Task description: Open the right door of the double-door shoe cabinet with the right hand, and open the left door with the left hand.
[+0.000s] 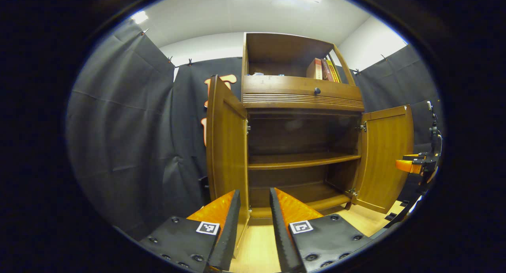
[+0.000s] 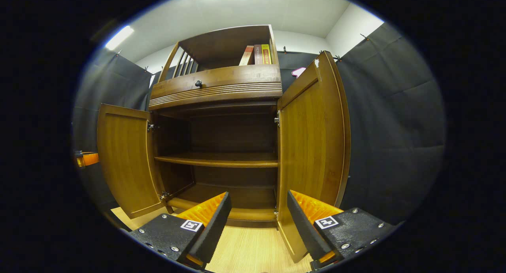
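Both doors of the shoe cabinet (image 1: 302, 107) stand swung wide. The left door (image 1: 226, 146) rises edge-on between the left hand-held gripper (image 1: 255, 209)'s released fingers; the right door (image 2: 312, 146) likewise between the right hand-held gripper (image 2: 259, 213)'s parted, untouching fingers.

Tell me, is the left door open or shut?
Open: the left door stands swung out from the cabinet, and the shelf inside shows.
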Motion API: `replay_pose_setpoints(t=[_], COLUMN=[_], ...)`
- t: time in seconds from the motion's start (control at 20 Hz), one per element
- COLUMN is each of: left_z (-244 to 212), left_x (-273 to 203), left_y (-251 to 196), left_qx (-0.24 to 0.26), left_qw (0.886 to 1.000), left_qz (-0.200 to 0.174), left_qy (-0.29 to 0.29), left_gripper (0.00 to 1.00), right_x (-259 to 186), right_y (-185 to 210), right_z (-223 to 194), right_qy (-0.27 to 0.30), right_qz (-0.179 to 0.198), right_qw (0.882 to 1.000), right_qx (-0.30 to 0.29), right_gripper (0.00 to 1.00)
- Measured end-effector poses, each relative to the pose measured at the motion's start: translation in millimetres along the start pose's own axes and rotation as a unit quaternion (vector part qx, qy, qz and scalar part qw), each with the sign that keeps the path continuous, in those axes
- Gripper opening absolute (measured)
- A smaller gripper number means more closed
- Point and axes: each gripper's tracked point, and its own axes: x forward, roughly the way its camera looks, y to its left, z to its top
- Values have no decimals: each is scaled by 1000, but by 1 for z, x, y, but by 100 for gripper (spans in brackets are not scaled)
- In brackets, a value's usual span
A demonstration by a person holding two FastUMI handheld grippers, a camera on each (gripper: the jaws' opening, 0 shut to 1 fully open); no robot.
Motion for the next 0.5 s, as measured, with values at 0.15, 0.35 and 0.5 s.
replay_pose_setpoints(t=[0.15, 0.35, 0.5], left_z=[9, 14, 18], left_x=[11, 23, 29], left_y=[-11, -23, -26], left_qx=[1, 6, 17], left_qw=[1000, 1000, 1000], left_qz=[-8, -7, 0], left_qy=[-6, -7, -6], left_gripper=[77, 91, 100], right_x=[1, 2, 2], right_y=[-3, -12, -19], right_z=[0, 2, 3], right_qy=[1, -2, -5], right_qz=[-1, -10, -16], right_qw=[1000, 1000, 1000], right_qx=[-5, -6, -6], right_gripper=[88, 88, 88])
